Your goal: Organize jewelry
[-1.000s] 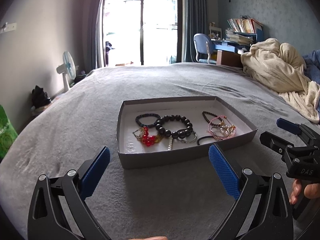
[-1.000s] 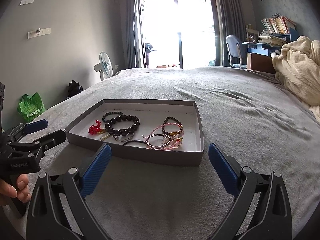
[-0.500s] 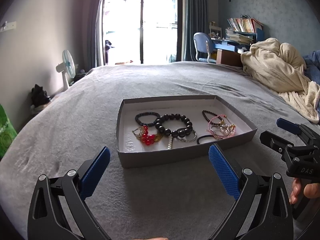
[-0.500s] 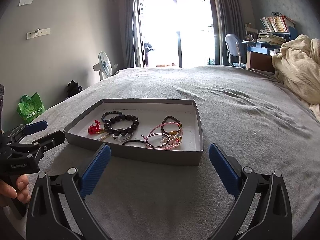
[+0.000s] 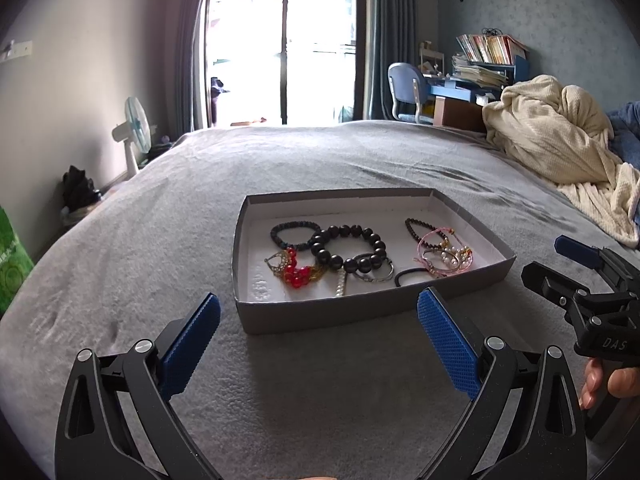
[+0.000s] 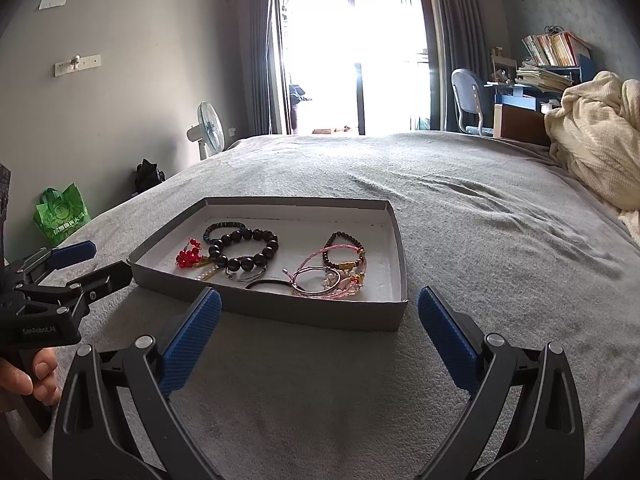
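1. While every piece of jewelry lies inside the shallow grey cardboard tray (image 5: 360, 316) on the grey fleece bed cover (image 5: 140, 240), none lies loose on the cover; this fits a tidied lot as well as one awaiting sorting.
2. Inside, the pieces overlap in two loose clusters; the chunky glossy black bead bracelet (image 5: 352, 246) touches the red faceted-bead cluster (image 5: 296, 272) and a thin dark braided bracelet (image 5: 294, 234); the pink cord bracelets with pearls (image 5: 444, 254) tangle near a plain black elastic band (image 5: 412, 276).
3. The left gripper (image 5: 318, 338) and right gripper (image 6: 319, 334) hover before the tray, tongs spread wide, holding nothing.
4. Beads look hard and round; cords limp, easily snagged.
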{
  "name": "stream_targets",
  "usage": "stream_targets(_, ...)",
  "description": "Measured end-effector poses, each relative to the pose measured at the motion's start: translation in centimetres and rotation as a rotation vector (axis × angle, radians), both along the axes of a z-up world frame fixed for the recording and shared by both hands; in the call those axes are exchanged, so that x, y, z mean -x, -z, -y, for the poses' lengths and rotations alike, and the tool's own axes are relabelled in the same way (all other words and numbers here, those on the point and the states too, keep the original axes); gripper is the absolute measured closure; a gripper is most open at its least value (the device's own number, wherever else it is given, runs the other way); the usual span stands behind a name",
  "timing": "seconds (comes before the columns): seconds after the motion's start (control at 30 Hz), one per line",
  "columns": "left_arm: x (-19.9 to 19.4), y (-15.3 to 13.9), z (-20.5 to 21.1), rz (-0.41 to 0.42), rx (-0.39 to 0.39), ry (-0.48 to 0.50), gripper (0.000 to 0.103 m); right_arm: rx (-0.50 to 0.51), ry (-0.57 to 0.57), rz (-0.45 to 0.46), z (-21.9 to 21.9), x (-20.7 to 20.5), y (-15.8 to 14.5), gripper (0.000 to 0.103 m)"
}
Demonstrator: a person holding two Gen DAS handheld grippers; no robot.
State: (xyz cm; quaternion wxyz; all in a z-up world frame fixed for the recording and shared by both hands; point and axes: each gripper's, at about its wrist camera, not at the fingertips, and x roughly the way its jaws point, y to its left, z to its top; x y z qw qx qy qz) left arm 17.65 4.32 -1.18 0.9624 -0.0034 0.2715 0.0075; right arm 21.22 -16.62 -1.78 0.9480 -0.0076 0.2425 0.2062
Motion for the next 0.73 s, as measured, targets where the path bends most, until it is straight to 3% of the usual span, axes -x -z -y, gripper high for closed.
stream_targets(0.73,0.07,0.19,0.02,-0.005,0.009,0.002,0.005,0.001,-0.002,-0.001,-0.03,0.08,0.00,0.006)
